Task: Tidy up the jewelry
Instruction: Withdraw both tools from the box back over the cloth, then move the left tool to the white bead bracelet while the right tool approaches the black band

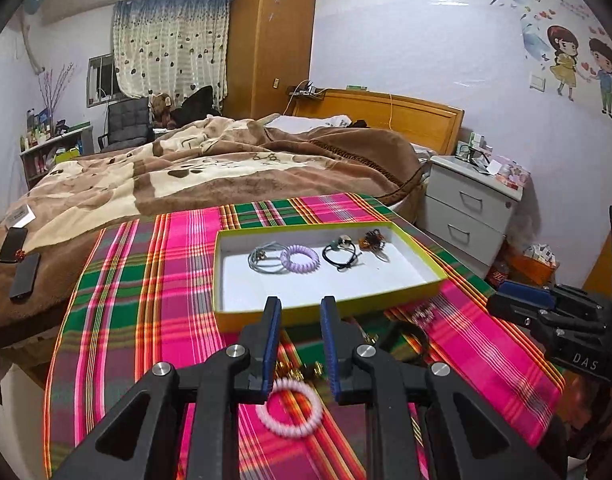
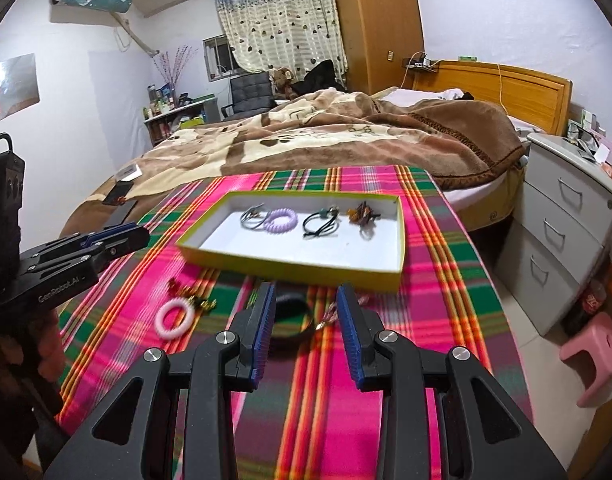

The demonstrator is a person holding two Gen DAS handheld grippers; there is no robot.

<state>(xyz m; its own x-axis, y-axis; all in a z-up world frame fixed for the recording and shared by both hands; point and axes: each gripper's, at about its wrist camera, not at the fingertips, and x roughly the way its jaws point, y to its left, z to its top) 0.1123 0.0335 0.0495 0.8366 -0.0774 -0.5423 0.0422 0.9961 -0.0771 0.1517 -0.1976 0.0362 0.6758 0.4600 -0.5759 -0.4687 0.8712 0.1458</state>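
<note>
**Jewelry split between tray and cloth**

Four pieces in the tray [image 2: 398, 240]: grey tie [image 2: 251, 216], purple coil [image 2: 281, 219], black tie [image 2: 320, 226], amber clip [image 2: 362, 214]. On the plaid cloth [image 2: 446, 280] nearer the camera: pink coil [image 2: 175, 317], black band [image 2: 292, 320]. Left gripper [image 1: 301, 346] and right gripper [image 2: 305, 334] both parted, gripping nothing.

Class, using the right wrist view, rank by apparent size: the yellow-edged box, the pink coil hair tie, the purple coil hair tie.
1. yellow-edged box
2. pink coil hair tie
3. purple coil hair tie

The ties look nearly alike; the pink one lies nearer the camera, so that order is unsure.

both wrist views low, facing tray [image 1: 402, 286]
</note>
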